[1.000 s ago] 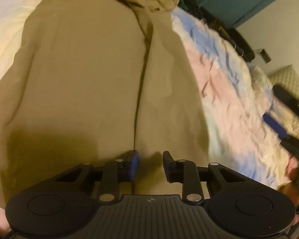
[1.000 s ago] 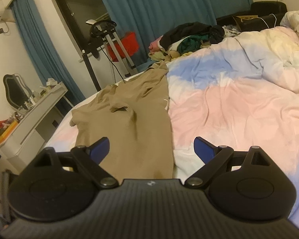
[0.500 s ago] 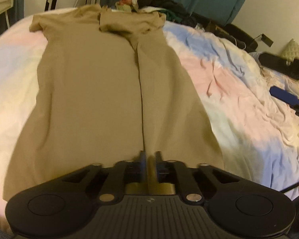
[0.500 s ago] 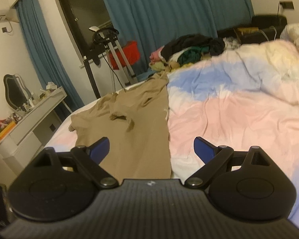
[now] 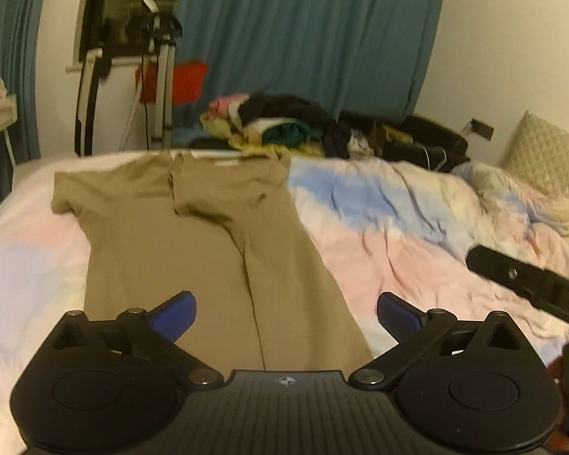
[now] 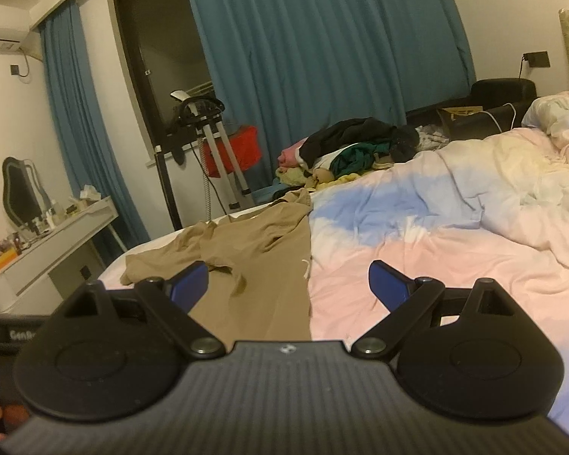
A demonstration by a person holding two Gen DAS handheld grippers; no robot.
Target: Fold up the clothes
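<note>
A tan garment [image 5: 193, 250] lies flat on the bed, its right side folded inward along a lengthwise crease, one short sleeve out to the left. It also shows in the right wrist view [image 6: 261, 261]. My left gripper [image 5: 286, 313] is open and empty, raised above the garment's near hem. My right gripper [image 6: 288, 284] is open and empty, over the garment's right edge and the duvet. The body of the right gripper [image 5: 527, 284] shows at the right of the left wrist view.
The bed carries a pink, blue and white duvet [image 5: 417, 235]. A pile of mixed clothes [image 5: 284, 125] lies at the far edge, also in the right wrist view [image 6: 352, 148]. A stand with a red item [image 6: 223, 151] and a white desk [image 6: 57, 250] stand left. Blue curtains hang behind.
My left gripper was shut on the garment's near hem half a second ago; it has let go, opened wide and lifted back. My right gripper stayed open and hardly moved.
</note>
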